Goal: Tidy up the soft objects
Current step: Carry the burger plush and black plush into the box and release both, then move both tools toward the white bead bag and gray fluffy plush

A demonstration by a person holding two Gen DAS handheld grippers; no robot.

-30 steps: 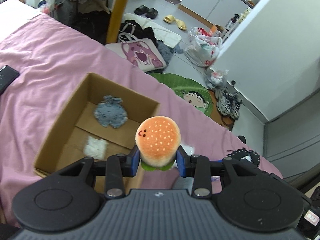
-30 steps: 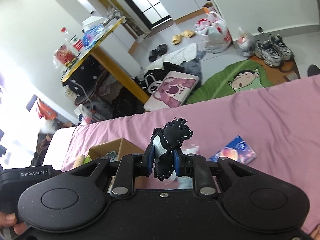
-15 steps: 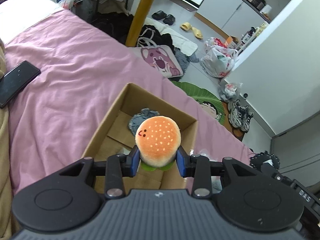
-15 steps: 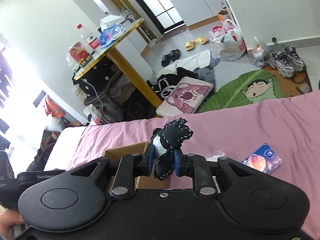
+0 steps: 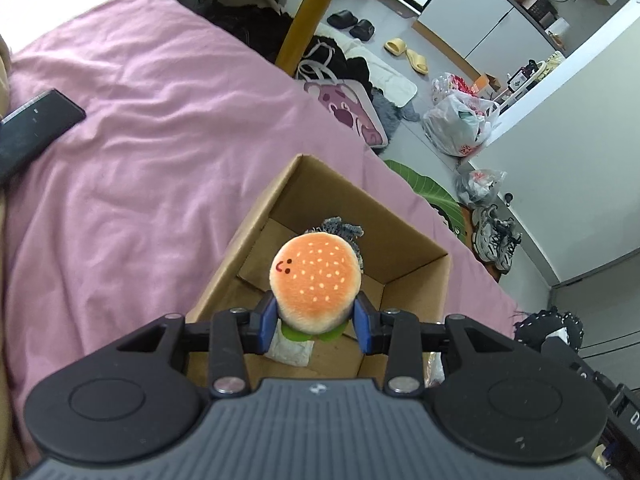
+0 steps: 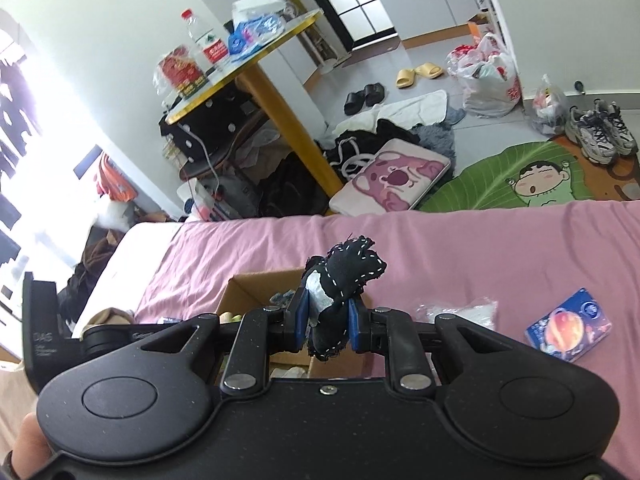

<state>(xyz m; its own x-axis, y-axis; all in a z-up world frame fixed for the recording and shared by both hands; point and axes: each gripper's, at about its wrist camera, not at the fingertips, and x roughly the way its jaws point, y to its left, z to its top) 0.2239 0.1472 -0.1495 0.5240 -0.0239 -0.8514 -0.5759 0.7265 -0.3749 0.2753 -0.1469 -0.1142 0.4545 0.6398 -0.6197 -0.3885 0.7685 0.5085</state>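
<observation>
Pink-sheeted bed [image 5: 168, 128], grey tiled floor [image 6: 432, 52], yellow-legged round table [image 6: 256, 64], white walls, bright window at left

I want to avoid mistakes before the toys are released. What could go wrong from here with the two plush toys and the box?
1. The left claw grips the burger plush low down; its round top may roll out sideways.
2. Both claws meet over one small cardboard box, so they may collide.
3. The black stitched plush in the right claw sits near the box edge and might drop onto the pink bedsheet.

left claw [image 5: 315, 322] | burger plush [image 5: 315, 283] moved over cardboard box [image 5: 256, 216] | right claw [image 6: 327, 322] closer
</observation>
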